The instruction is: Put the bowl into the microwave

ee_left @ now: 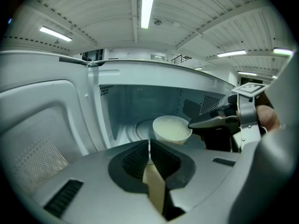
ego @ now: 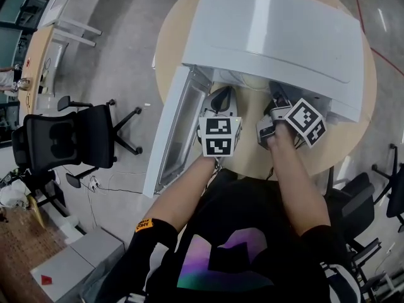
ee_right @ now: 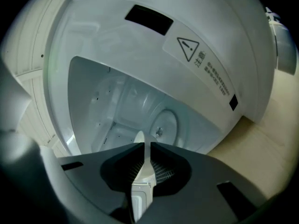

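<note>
The bowl (ee_left: 172, 128) is gripped by its right rim in the clenched right gripper (ee_right: 143, 148). It is held inside the mouth of the microwave (ego: 271, 36), over the near right part of the turntable (ee_left: 136, 129). Whether it is touching the turntable cannot be told. The left gripper (ee_left: 149, 148) is closed on nothing and is pointed into the opening, near the bowl. The door (ego: 172, 131) is swung open to the left. The microwave is set on a round bench (ego: 167, 43).
</note>
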A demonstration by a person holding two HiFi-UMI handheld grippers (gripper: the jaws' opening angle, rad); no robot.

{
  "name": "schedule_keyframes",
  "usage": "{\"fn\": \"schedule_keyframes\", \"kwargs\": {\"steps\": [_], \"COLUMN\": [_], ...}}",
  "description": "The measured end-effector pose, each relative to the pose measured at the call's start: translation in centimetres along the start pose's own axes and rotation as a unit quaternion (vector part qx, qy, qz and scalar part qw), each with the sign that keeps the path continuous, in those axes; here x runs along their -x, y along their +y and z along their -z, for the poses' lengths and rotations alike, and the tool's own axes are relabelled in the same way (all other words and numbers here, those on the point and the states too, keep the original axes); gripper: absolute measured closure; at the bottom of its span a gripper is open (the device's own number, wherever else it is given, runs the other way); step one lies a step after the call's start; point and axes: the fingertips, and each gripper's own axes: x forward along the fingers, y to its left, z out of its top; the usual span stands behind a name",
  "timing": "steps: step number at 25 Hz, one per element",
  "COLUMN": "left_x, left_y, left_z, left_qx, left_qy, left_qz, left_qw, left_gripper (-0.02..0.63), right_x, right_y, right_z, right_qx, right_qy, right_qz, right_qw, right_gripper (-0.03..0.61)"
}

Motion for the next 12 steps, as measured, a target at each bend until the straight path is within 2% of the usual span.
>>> {"fn": "schedule_keyframes", "kwargs": {"steps": [7,12], "left_x": [-2.0,-3.4], "left_y": [0.8,1.2], "left_z": [-0.7,-1.7], "left_qx": [-0.002,-0.018], "left_qy": [0.010,0.010], "left_qz": [-0.003,-0.005], "left_qw": [0.9999,0.9998], "left_gripper": [0.560,0.560], "right_x": [-0.8,-1.6], "right_y": [-0.5,-0.8], "right_z": [-0.5,-0.7], "right_qx": [-0.025,-0.045], "right_qy": [-0.025,-0.044], "right_qz": [-0.008,-0.014], "right_qw": [0.999,0.998], "right_gripper": [0.528,0.528]}}
